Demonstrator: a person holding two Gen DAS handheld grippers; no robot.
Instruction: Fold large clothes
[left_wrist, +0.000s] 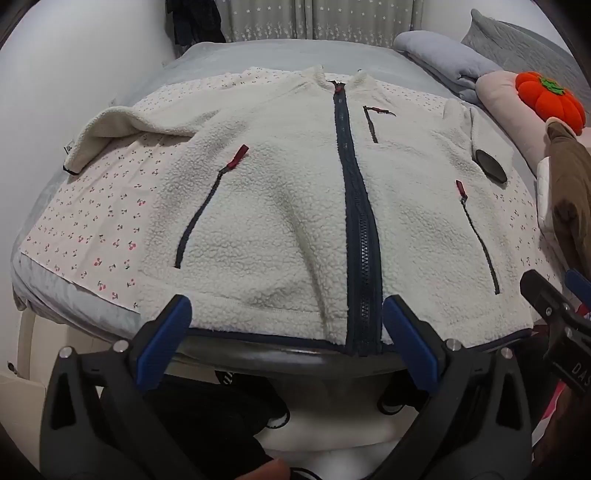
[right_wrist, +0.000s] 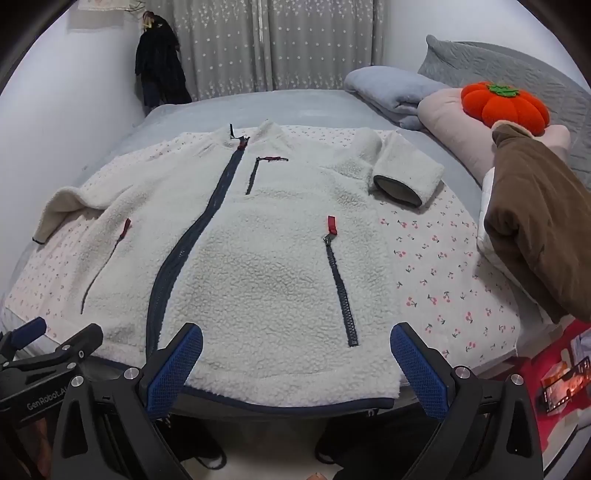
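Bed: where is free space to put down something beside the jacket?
Free: cherry-print sheet right of the fleece jacket, below its folded sleeve; grey cover behind the collar. Crowded: right edge, with brown garment, pillows and pumpkin cushion.

The left gripper (left_wrist: 286, 326) has two black plastic arms with triangular cut-outs, each ending in a blue finger (left_wrist: 164, 341), and round silver screws sit at the joints. The right gripper (right_wrist: 295, 356) has the same build; its blue pads (right_wrist: 173, 369) show a fine grid texture. Beside the right gripper, the other tool's black body carries white lettering "GenRobot.A". A sliver of skin shows at the bottom edge below the left gripper.
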